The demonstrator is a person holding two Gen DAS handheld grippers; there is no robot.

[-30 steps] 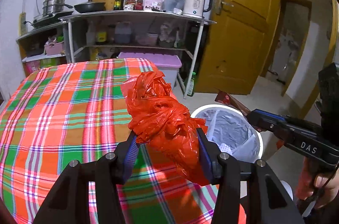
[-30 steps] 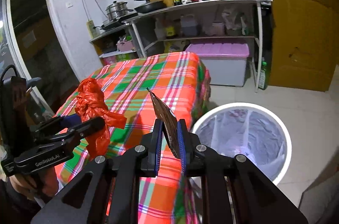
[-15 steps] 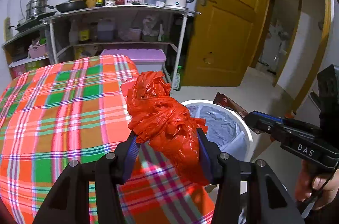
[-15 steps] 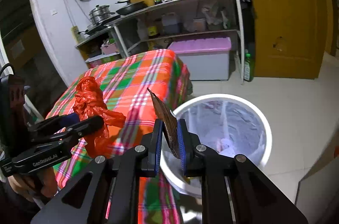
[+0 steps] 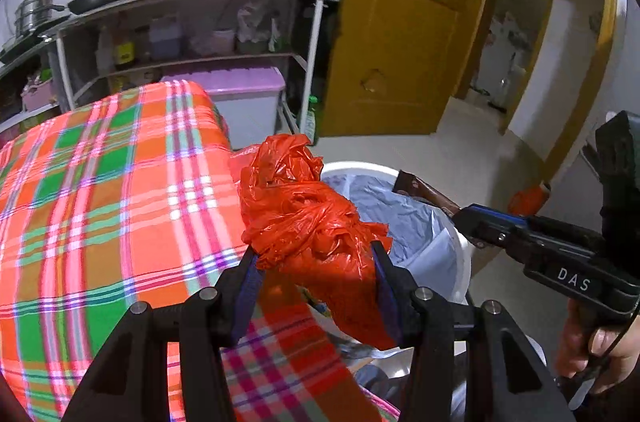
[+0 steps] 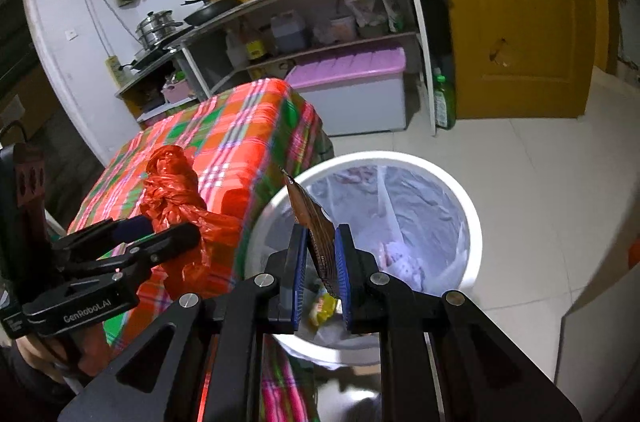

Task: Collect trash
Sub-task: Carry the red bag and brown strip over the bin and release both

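My left gripper (image 5: 314, 254) is shut on a crumpled red plastic bag (image 5: 308, 222), held at the table's right edge beside the bin; it also shows in the right wrist view (image 6: 176, 206). My right gripper (image 6: 320, 242) is shut on a flat brown wrapper (image 6: 314, 226), held over the near rim of the white trash bin (image 6: 472, 218). The wrapper (image 5: 424, 192) and the right gripper (image 5: 468, 222) show in the left wrist view above the bin (image 5: 460, 254). The bin has a pale liner and some trash inside.
A table with a red and green plaid cloth (image 5: 100, 202) stands left of the bin. Behind are metal shelves (image 5: 192, 22) with cookware and a kettle, a purple-lidded box (image 6: 352, 90), a green bottle (image 6: 442, 100) and a yellow door (image 5: 404, 34).
Both grippers have moved right, off the table toward the bin. The right gripper with the wrapper now sits over the bin's rim, and the bin looks closer.
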